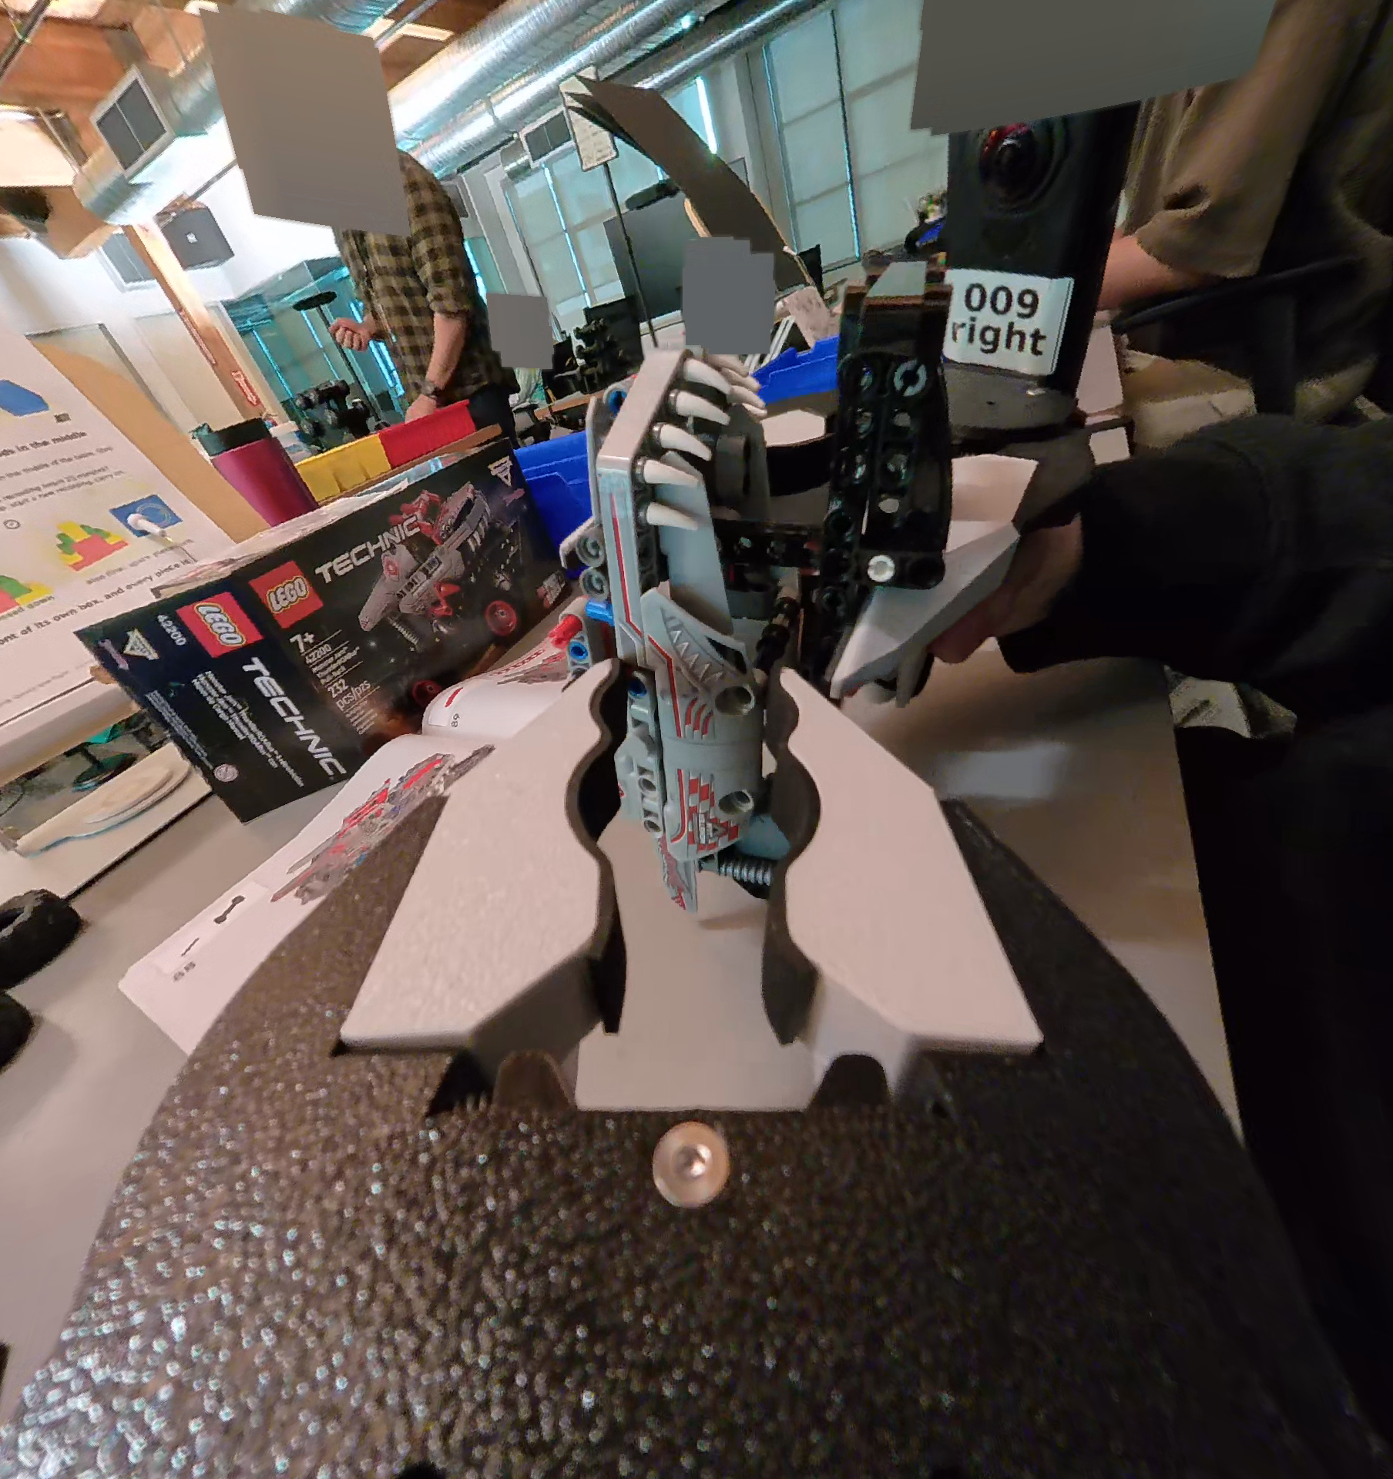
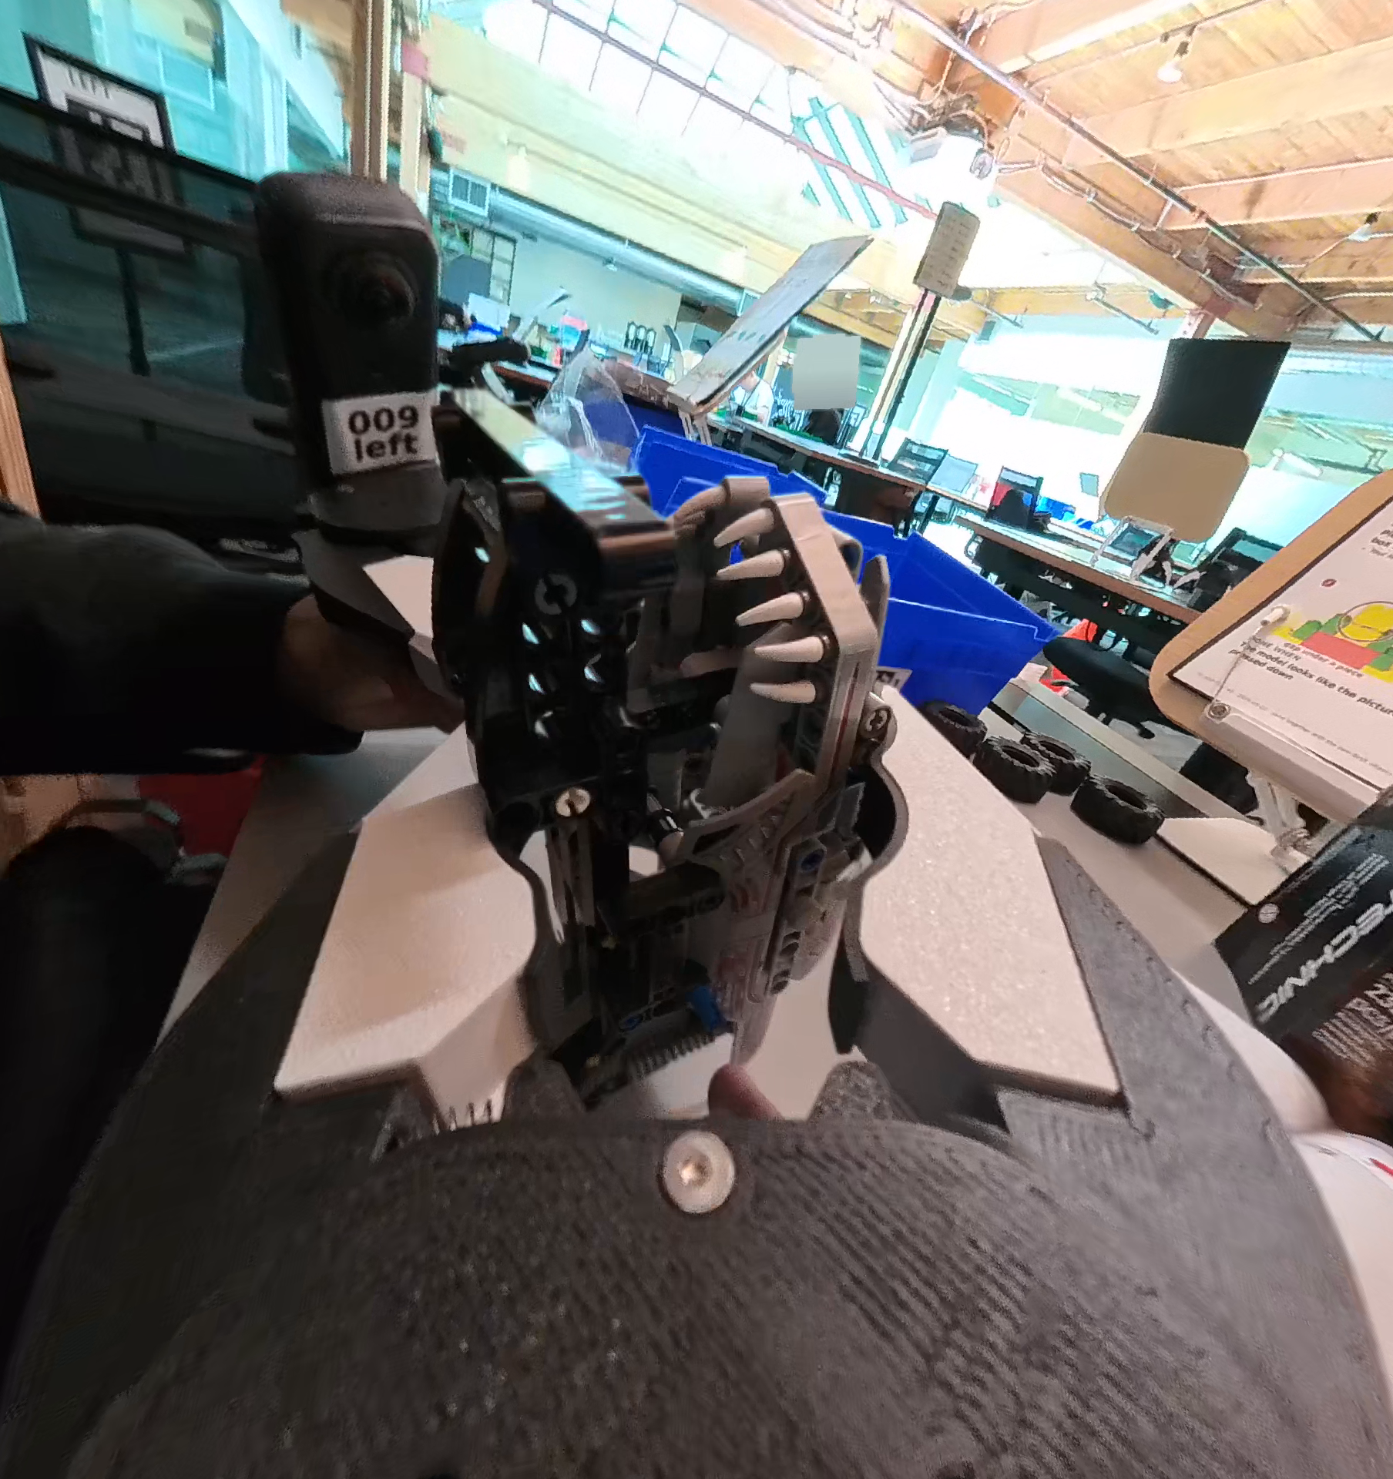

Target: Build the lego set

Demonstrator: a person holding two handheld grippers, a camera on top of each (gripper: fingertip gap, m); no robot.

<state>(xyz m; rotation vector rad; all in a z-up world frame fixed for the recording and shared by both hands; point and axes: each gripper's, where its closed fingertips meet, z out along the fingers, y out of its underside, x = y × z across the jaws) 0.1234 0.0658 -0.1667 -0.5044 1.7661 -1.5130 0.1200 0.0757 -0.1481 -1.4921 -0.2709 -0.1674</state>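
Right now the left tool [image 1: 697,800] is clenched on the lower end of the lego model [image 1: 677,640], its two pale fingers [image 1: 501,864] pressing the grey patterned body panels from either side, with a coil spring showing just behind the grip. From the opposite side the right tool [image 2: 701,896] also grasps the model, closed around the black beam frame and the grey shell; the model hangs between the two tools, lifted clear of the bench [image 1: 1021,768], its toothed grey jaw panel [image 1: 661,464] rising beyond the fingertips.

The main risk, as I judge it, is the double grip itself. If either tool twists or pulls against the other, the pinned joints between the black frame [image 1: 885,480] and the grey shell could pop apart, or the white teeth [image 2: 765,608] could snap off. The left tool's hold sits on slanted, smooth panels, so a slackened squeeze could let the model slide or pivot downward.

Farther out, beside the left tool, lie the open instruction booklet [image 1: 341,840] and the set's box [image 1: 309,640]; the loose black tyres [image 2: 1037,760] wait beyond the right tool. A dropped model could scatter among them.
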